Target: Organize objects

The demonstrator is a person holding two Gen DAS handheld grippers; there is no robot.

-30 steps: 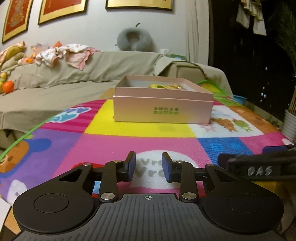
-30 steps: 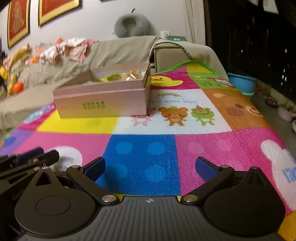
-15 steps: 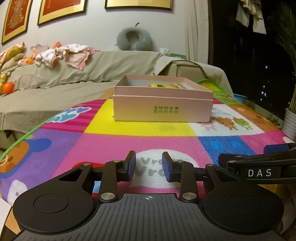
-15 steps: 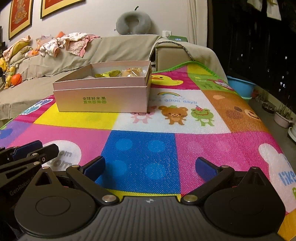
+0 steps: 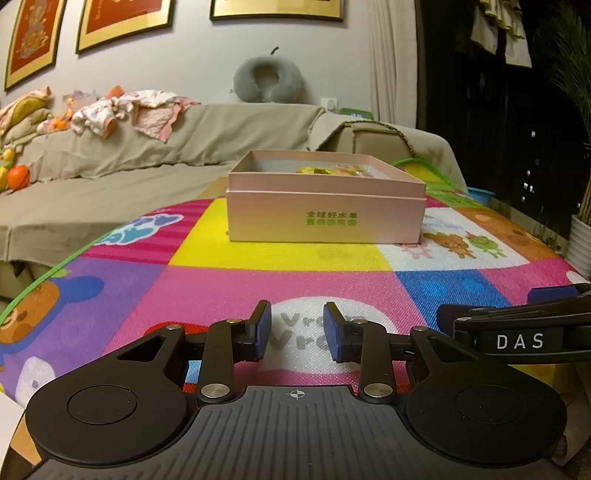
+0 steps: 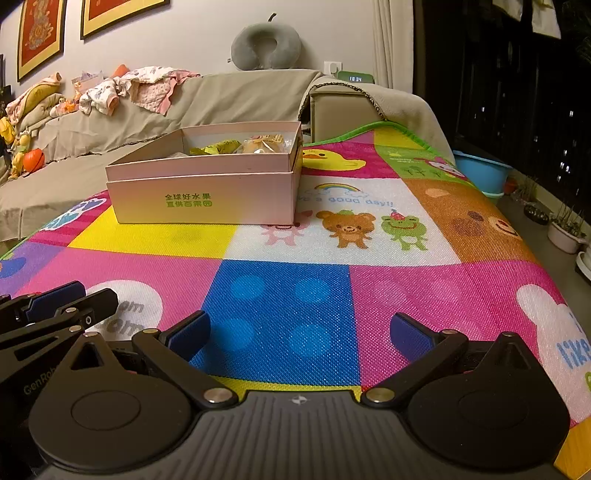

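One pink box (image 6: 207, 177) of wrapped snacks (image 6: 240, 144) is set on a patchwork play mat (image 6: 288, 295); a draped sofa (image 5: 110, 162) is seen behind. Left gripper (image 5: 296, 328) is narrowly parted, right gripper (image 6: 300, 332) spread wide; nothing is held.

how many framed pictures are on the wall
3 in the left wrist view: one at the far left, one beside it, one top centre, all cropped. More may hang out of frame.

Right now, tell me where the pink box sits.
The pink box sits open on the colourful play mat, left of centre in the right wrist view, in front of the covered sofa, beside the duck print.
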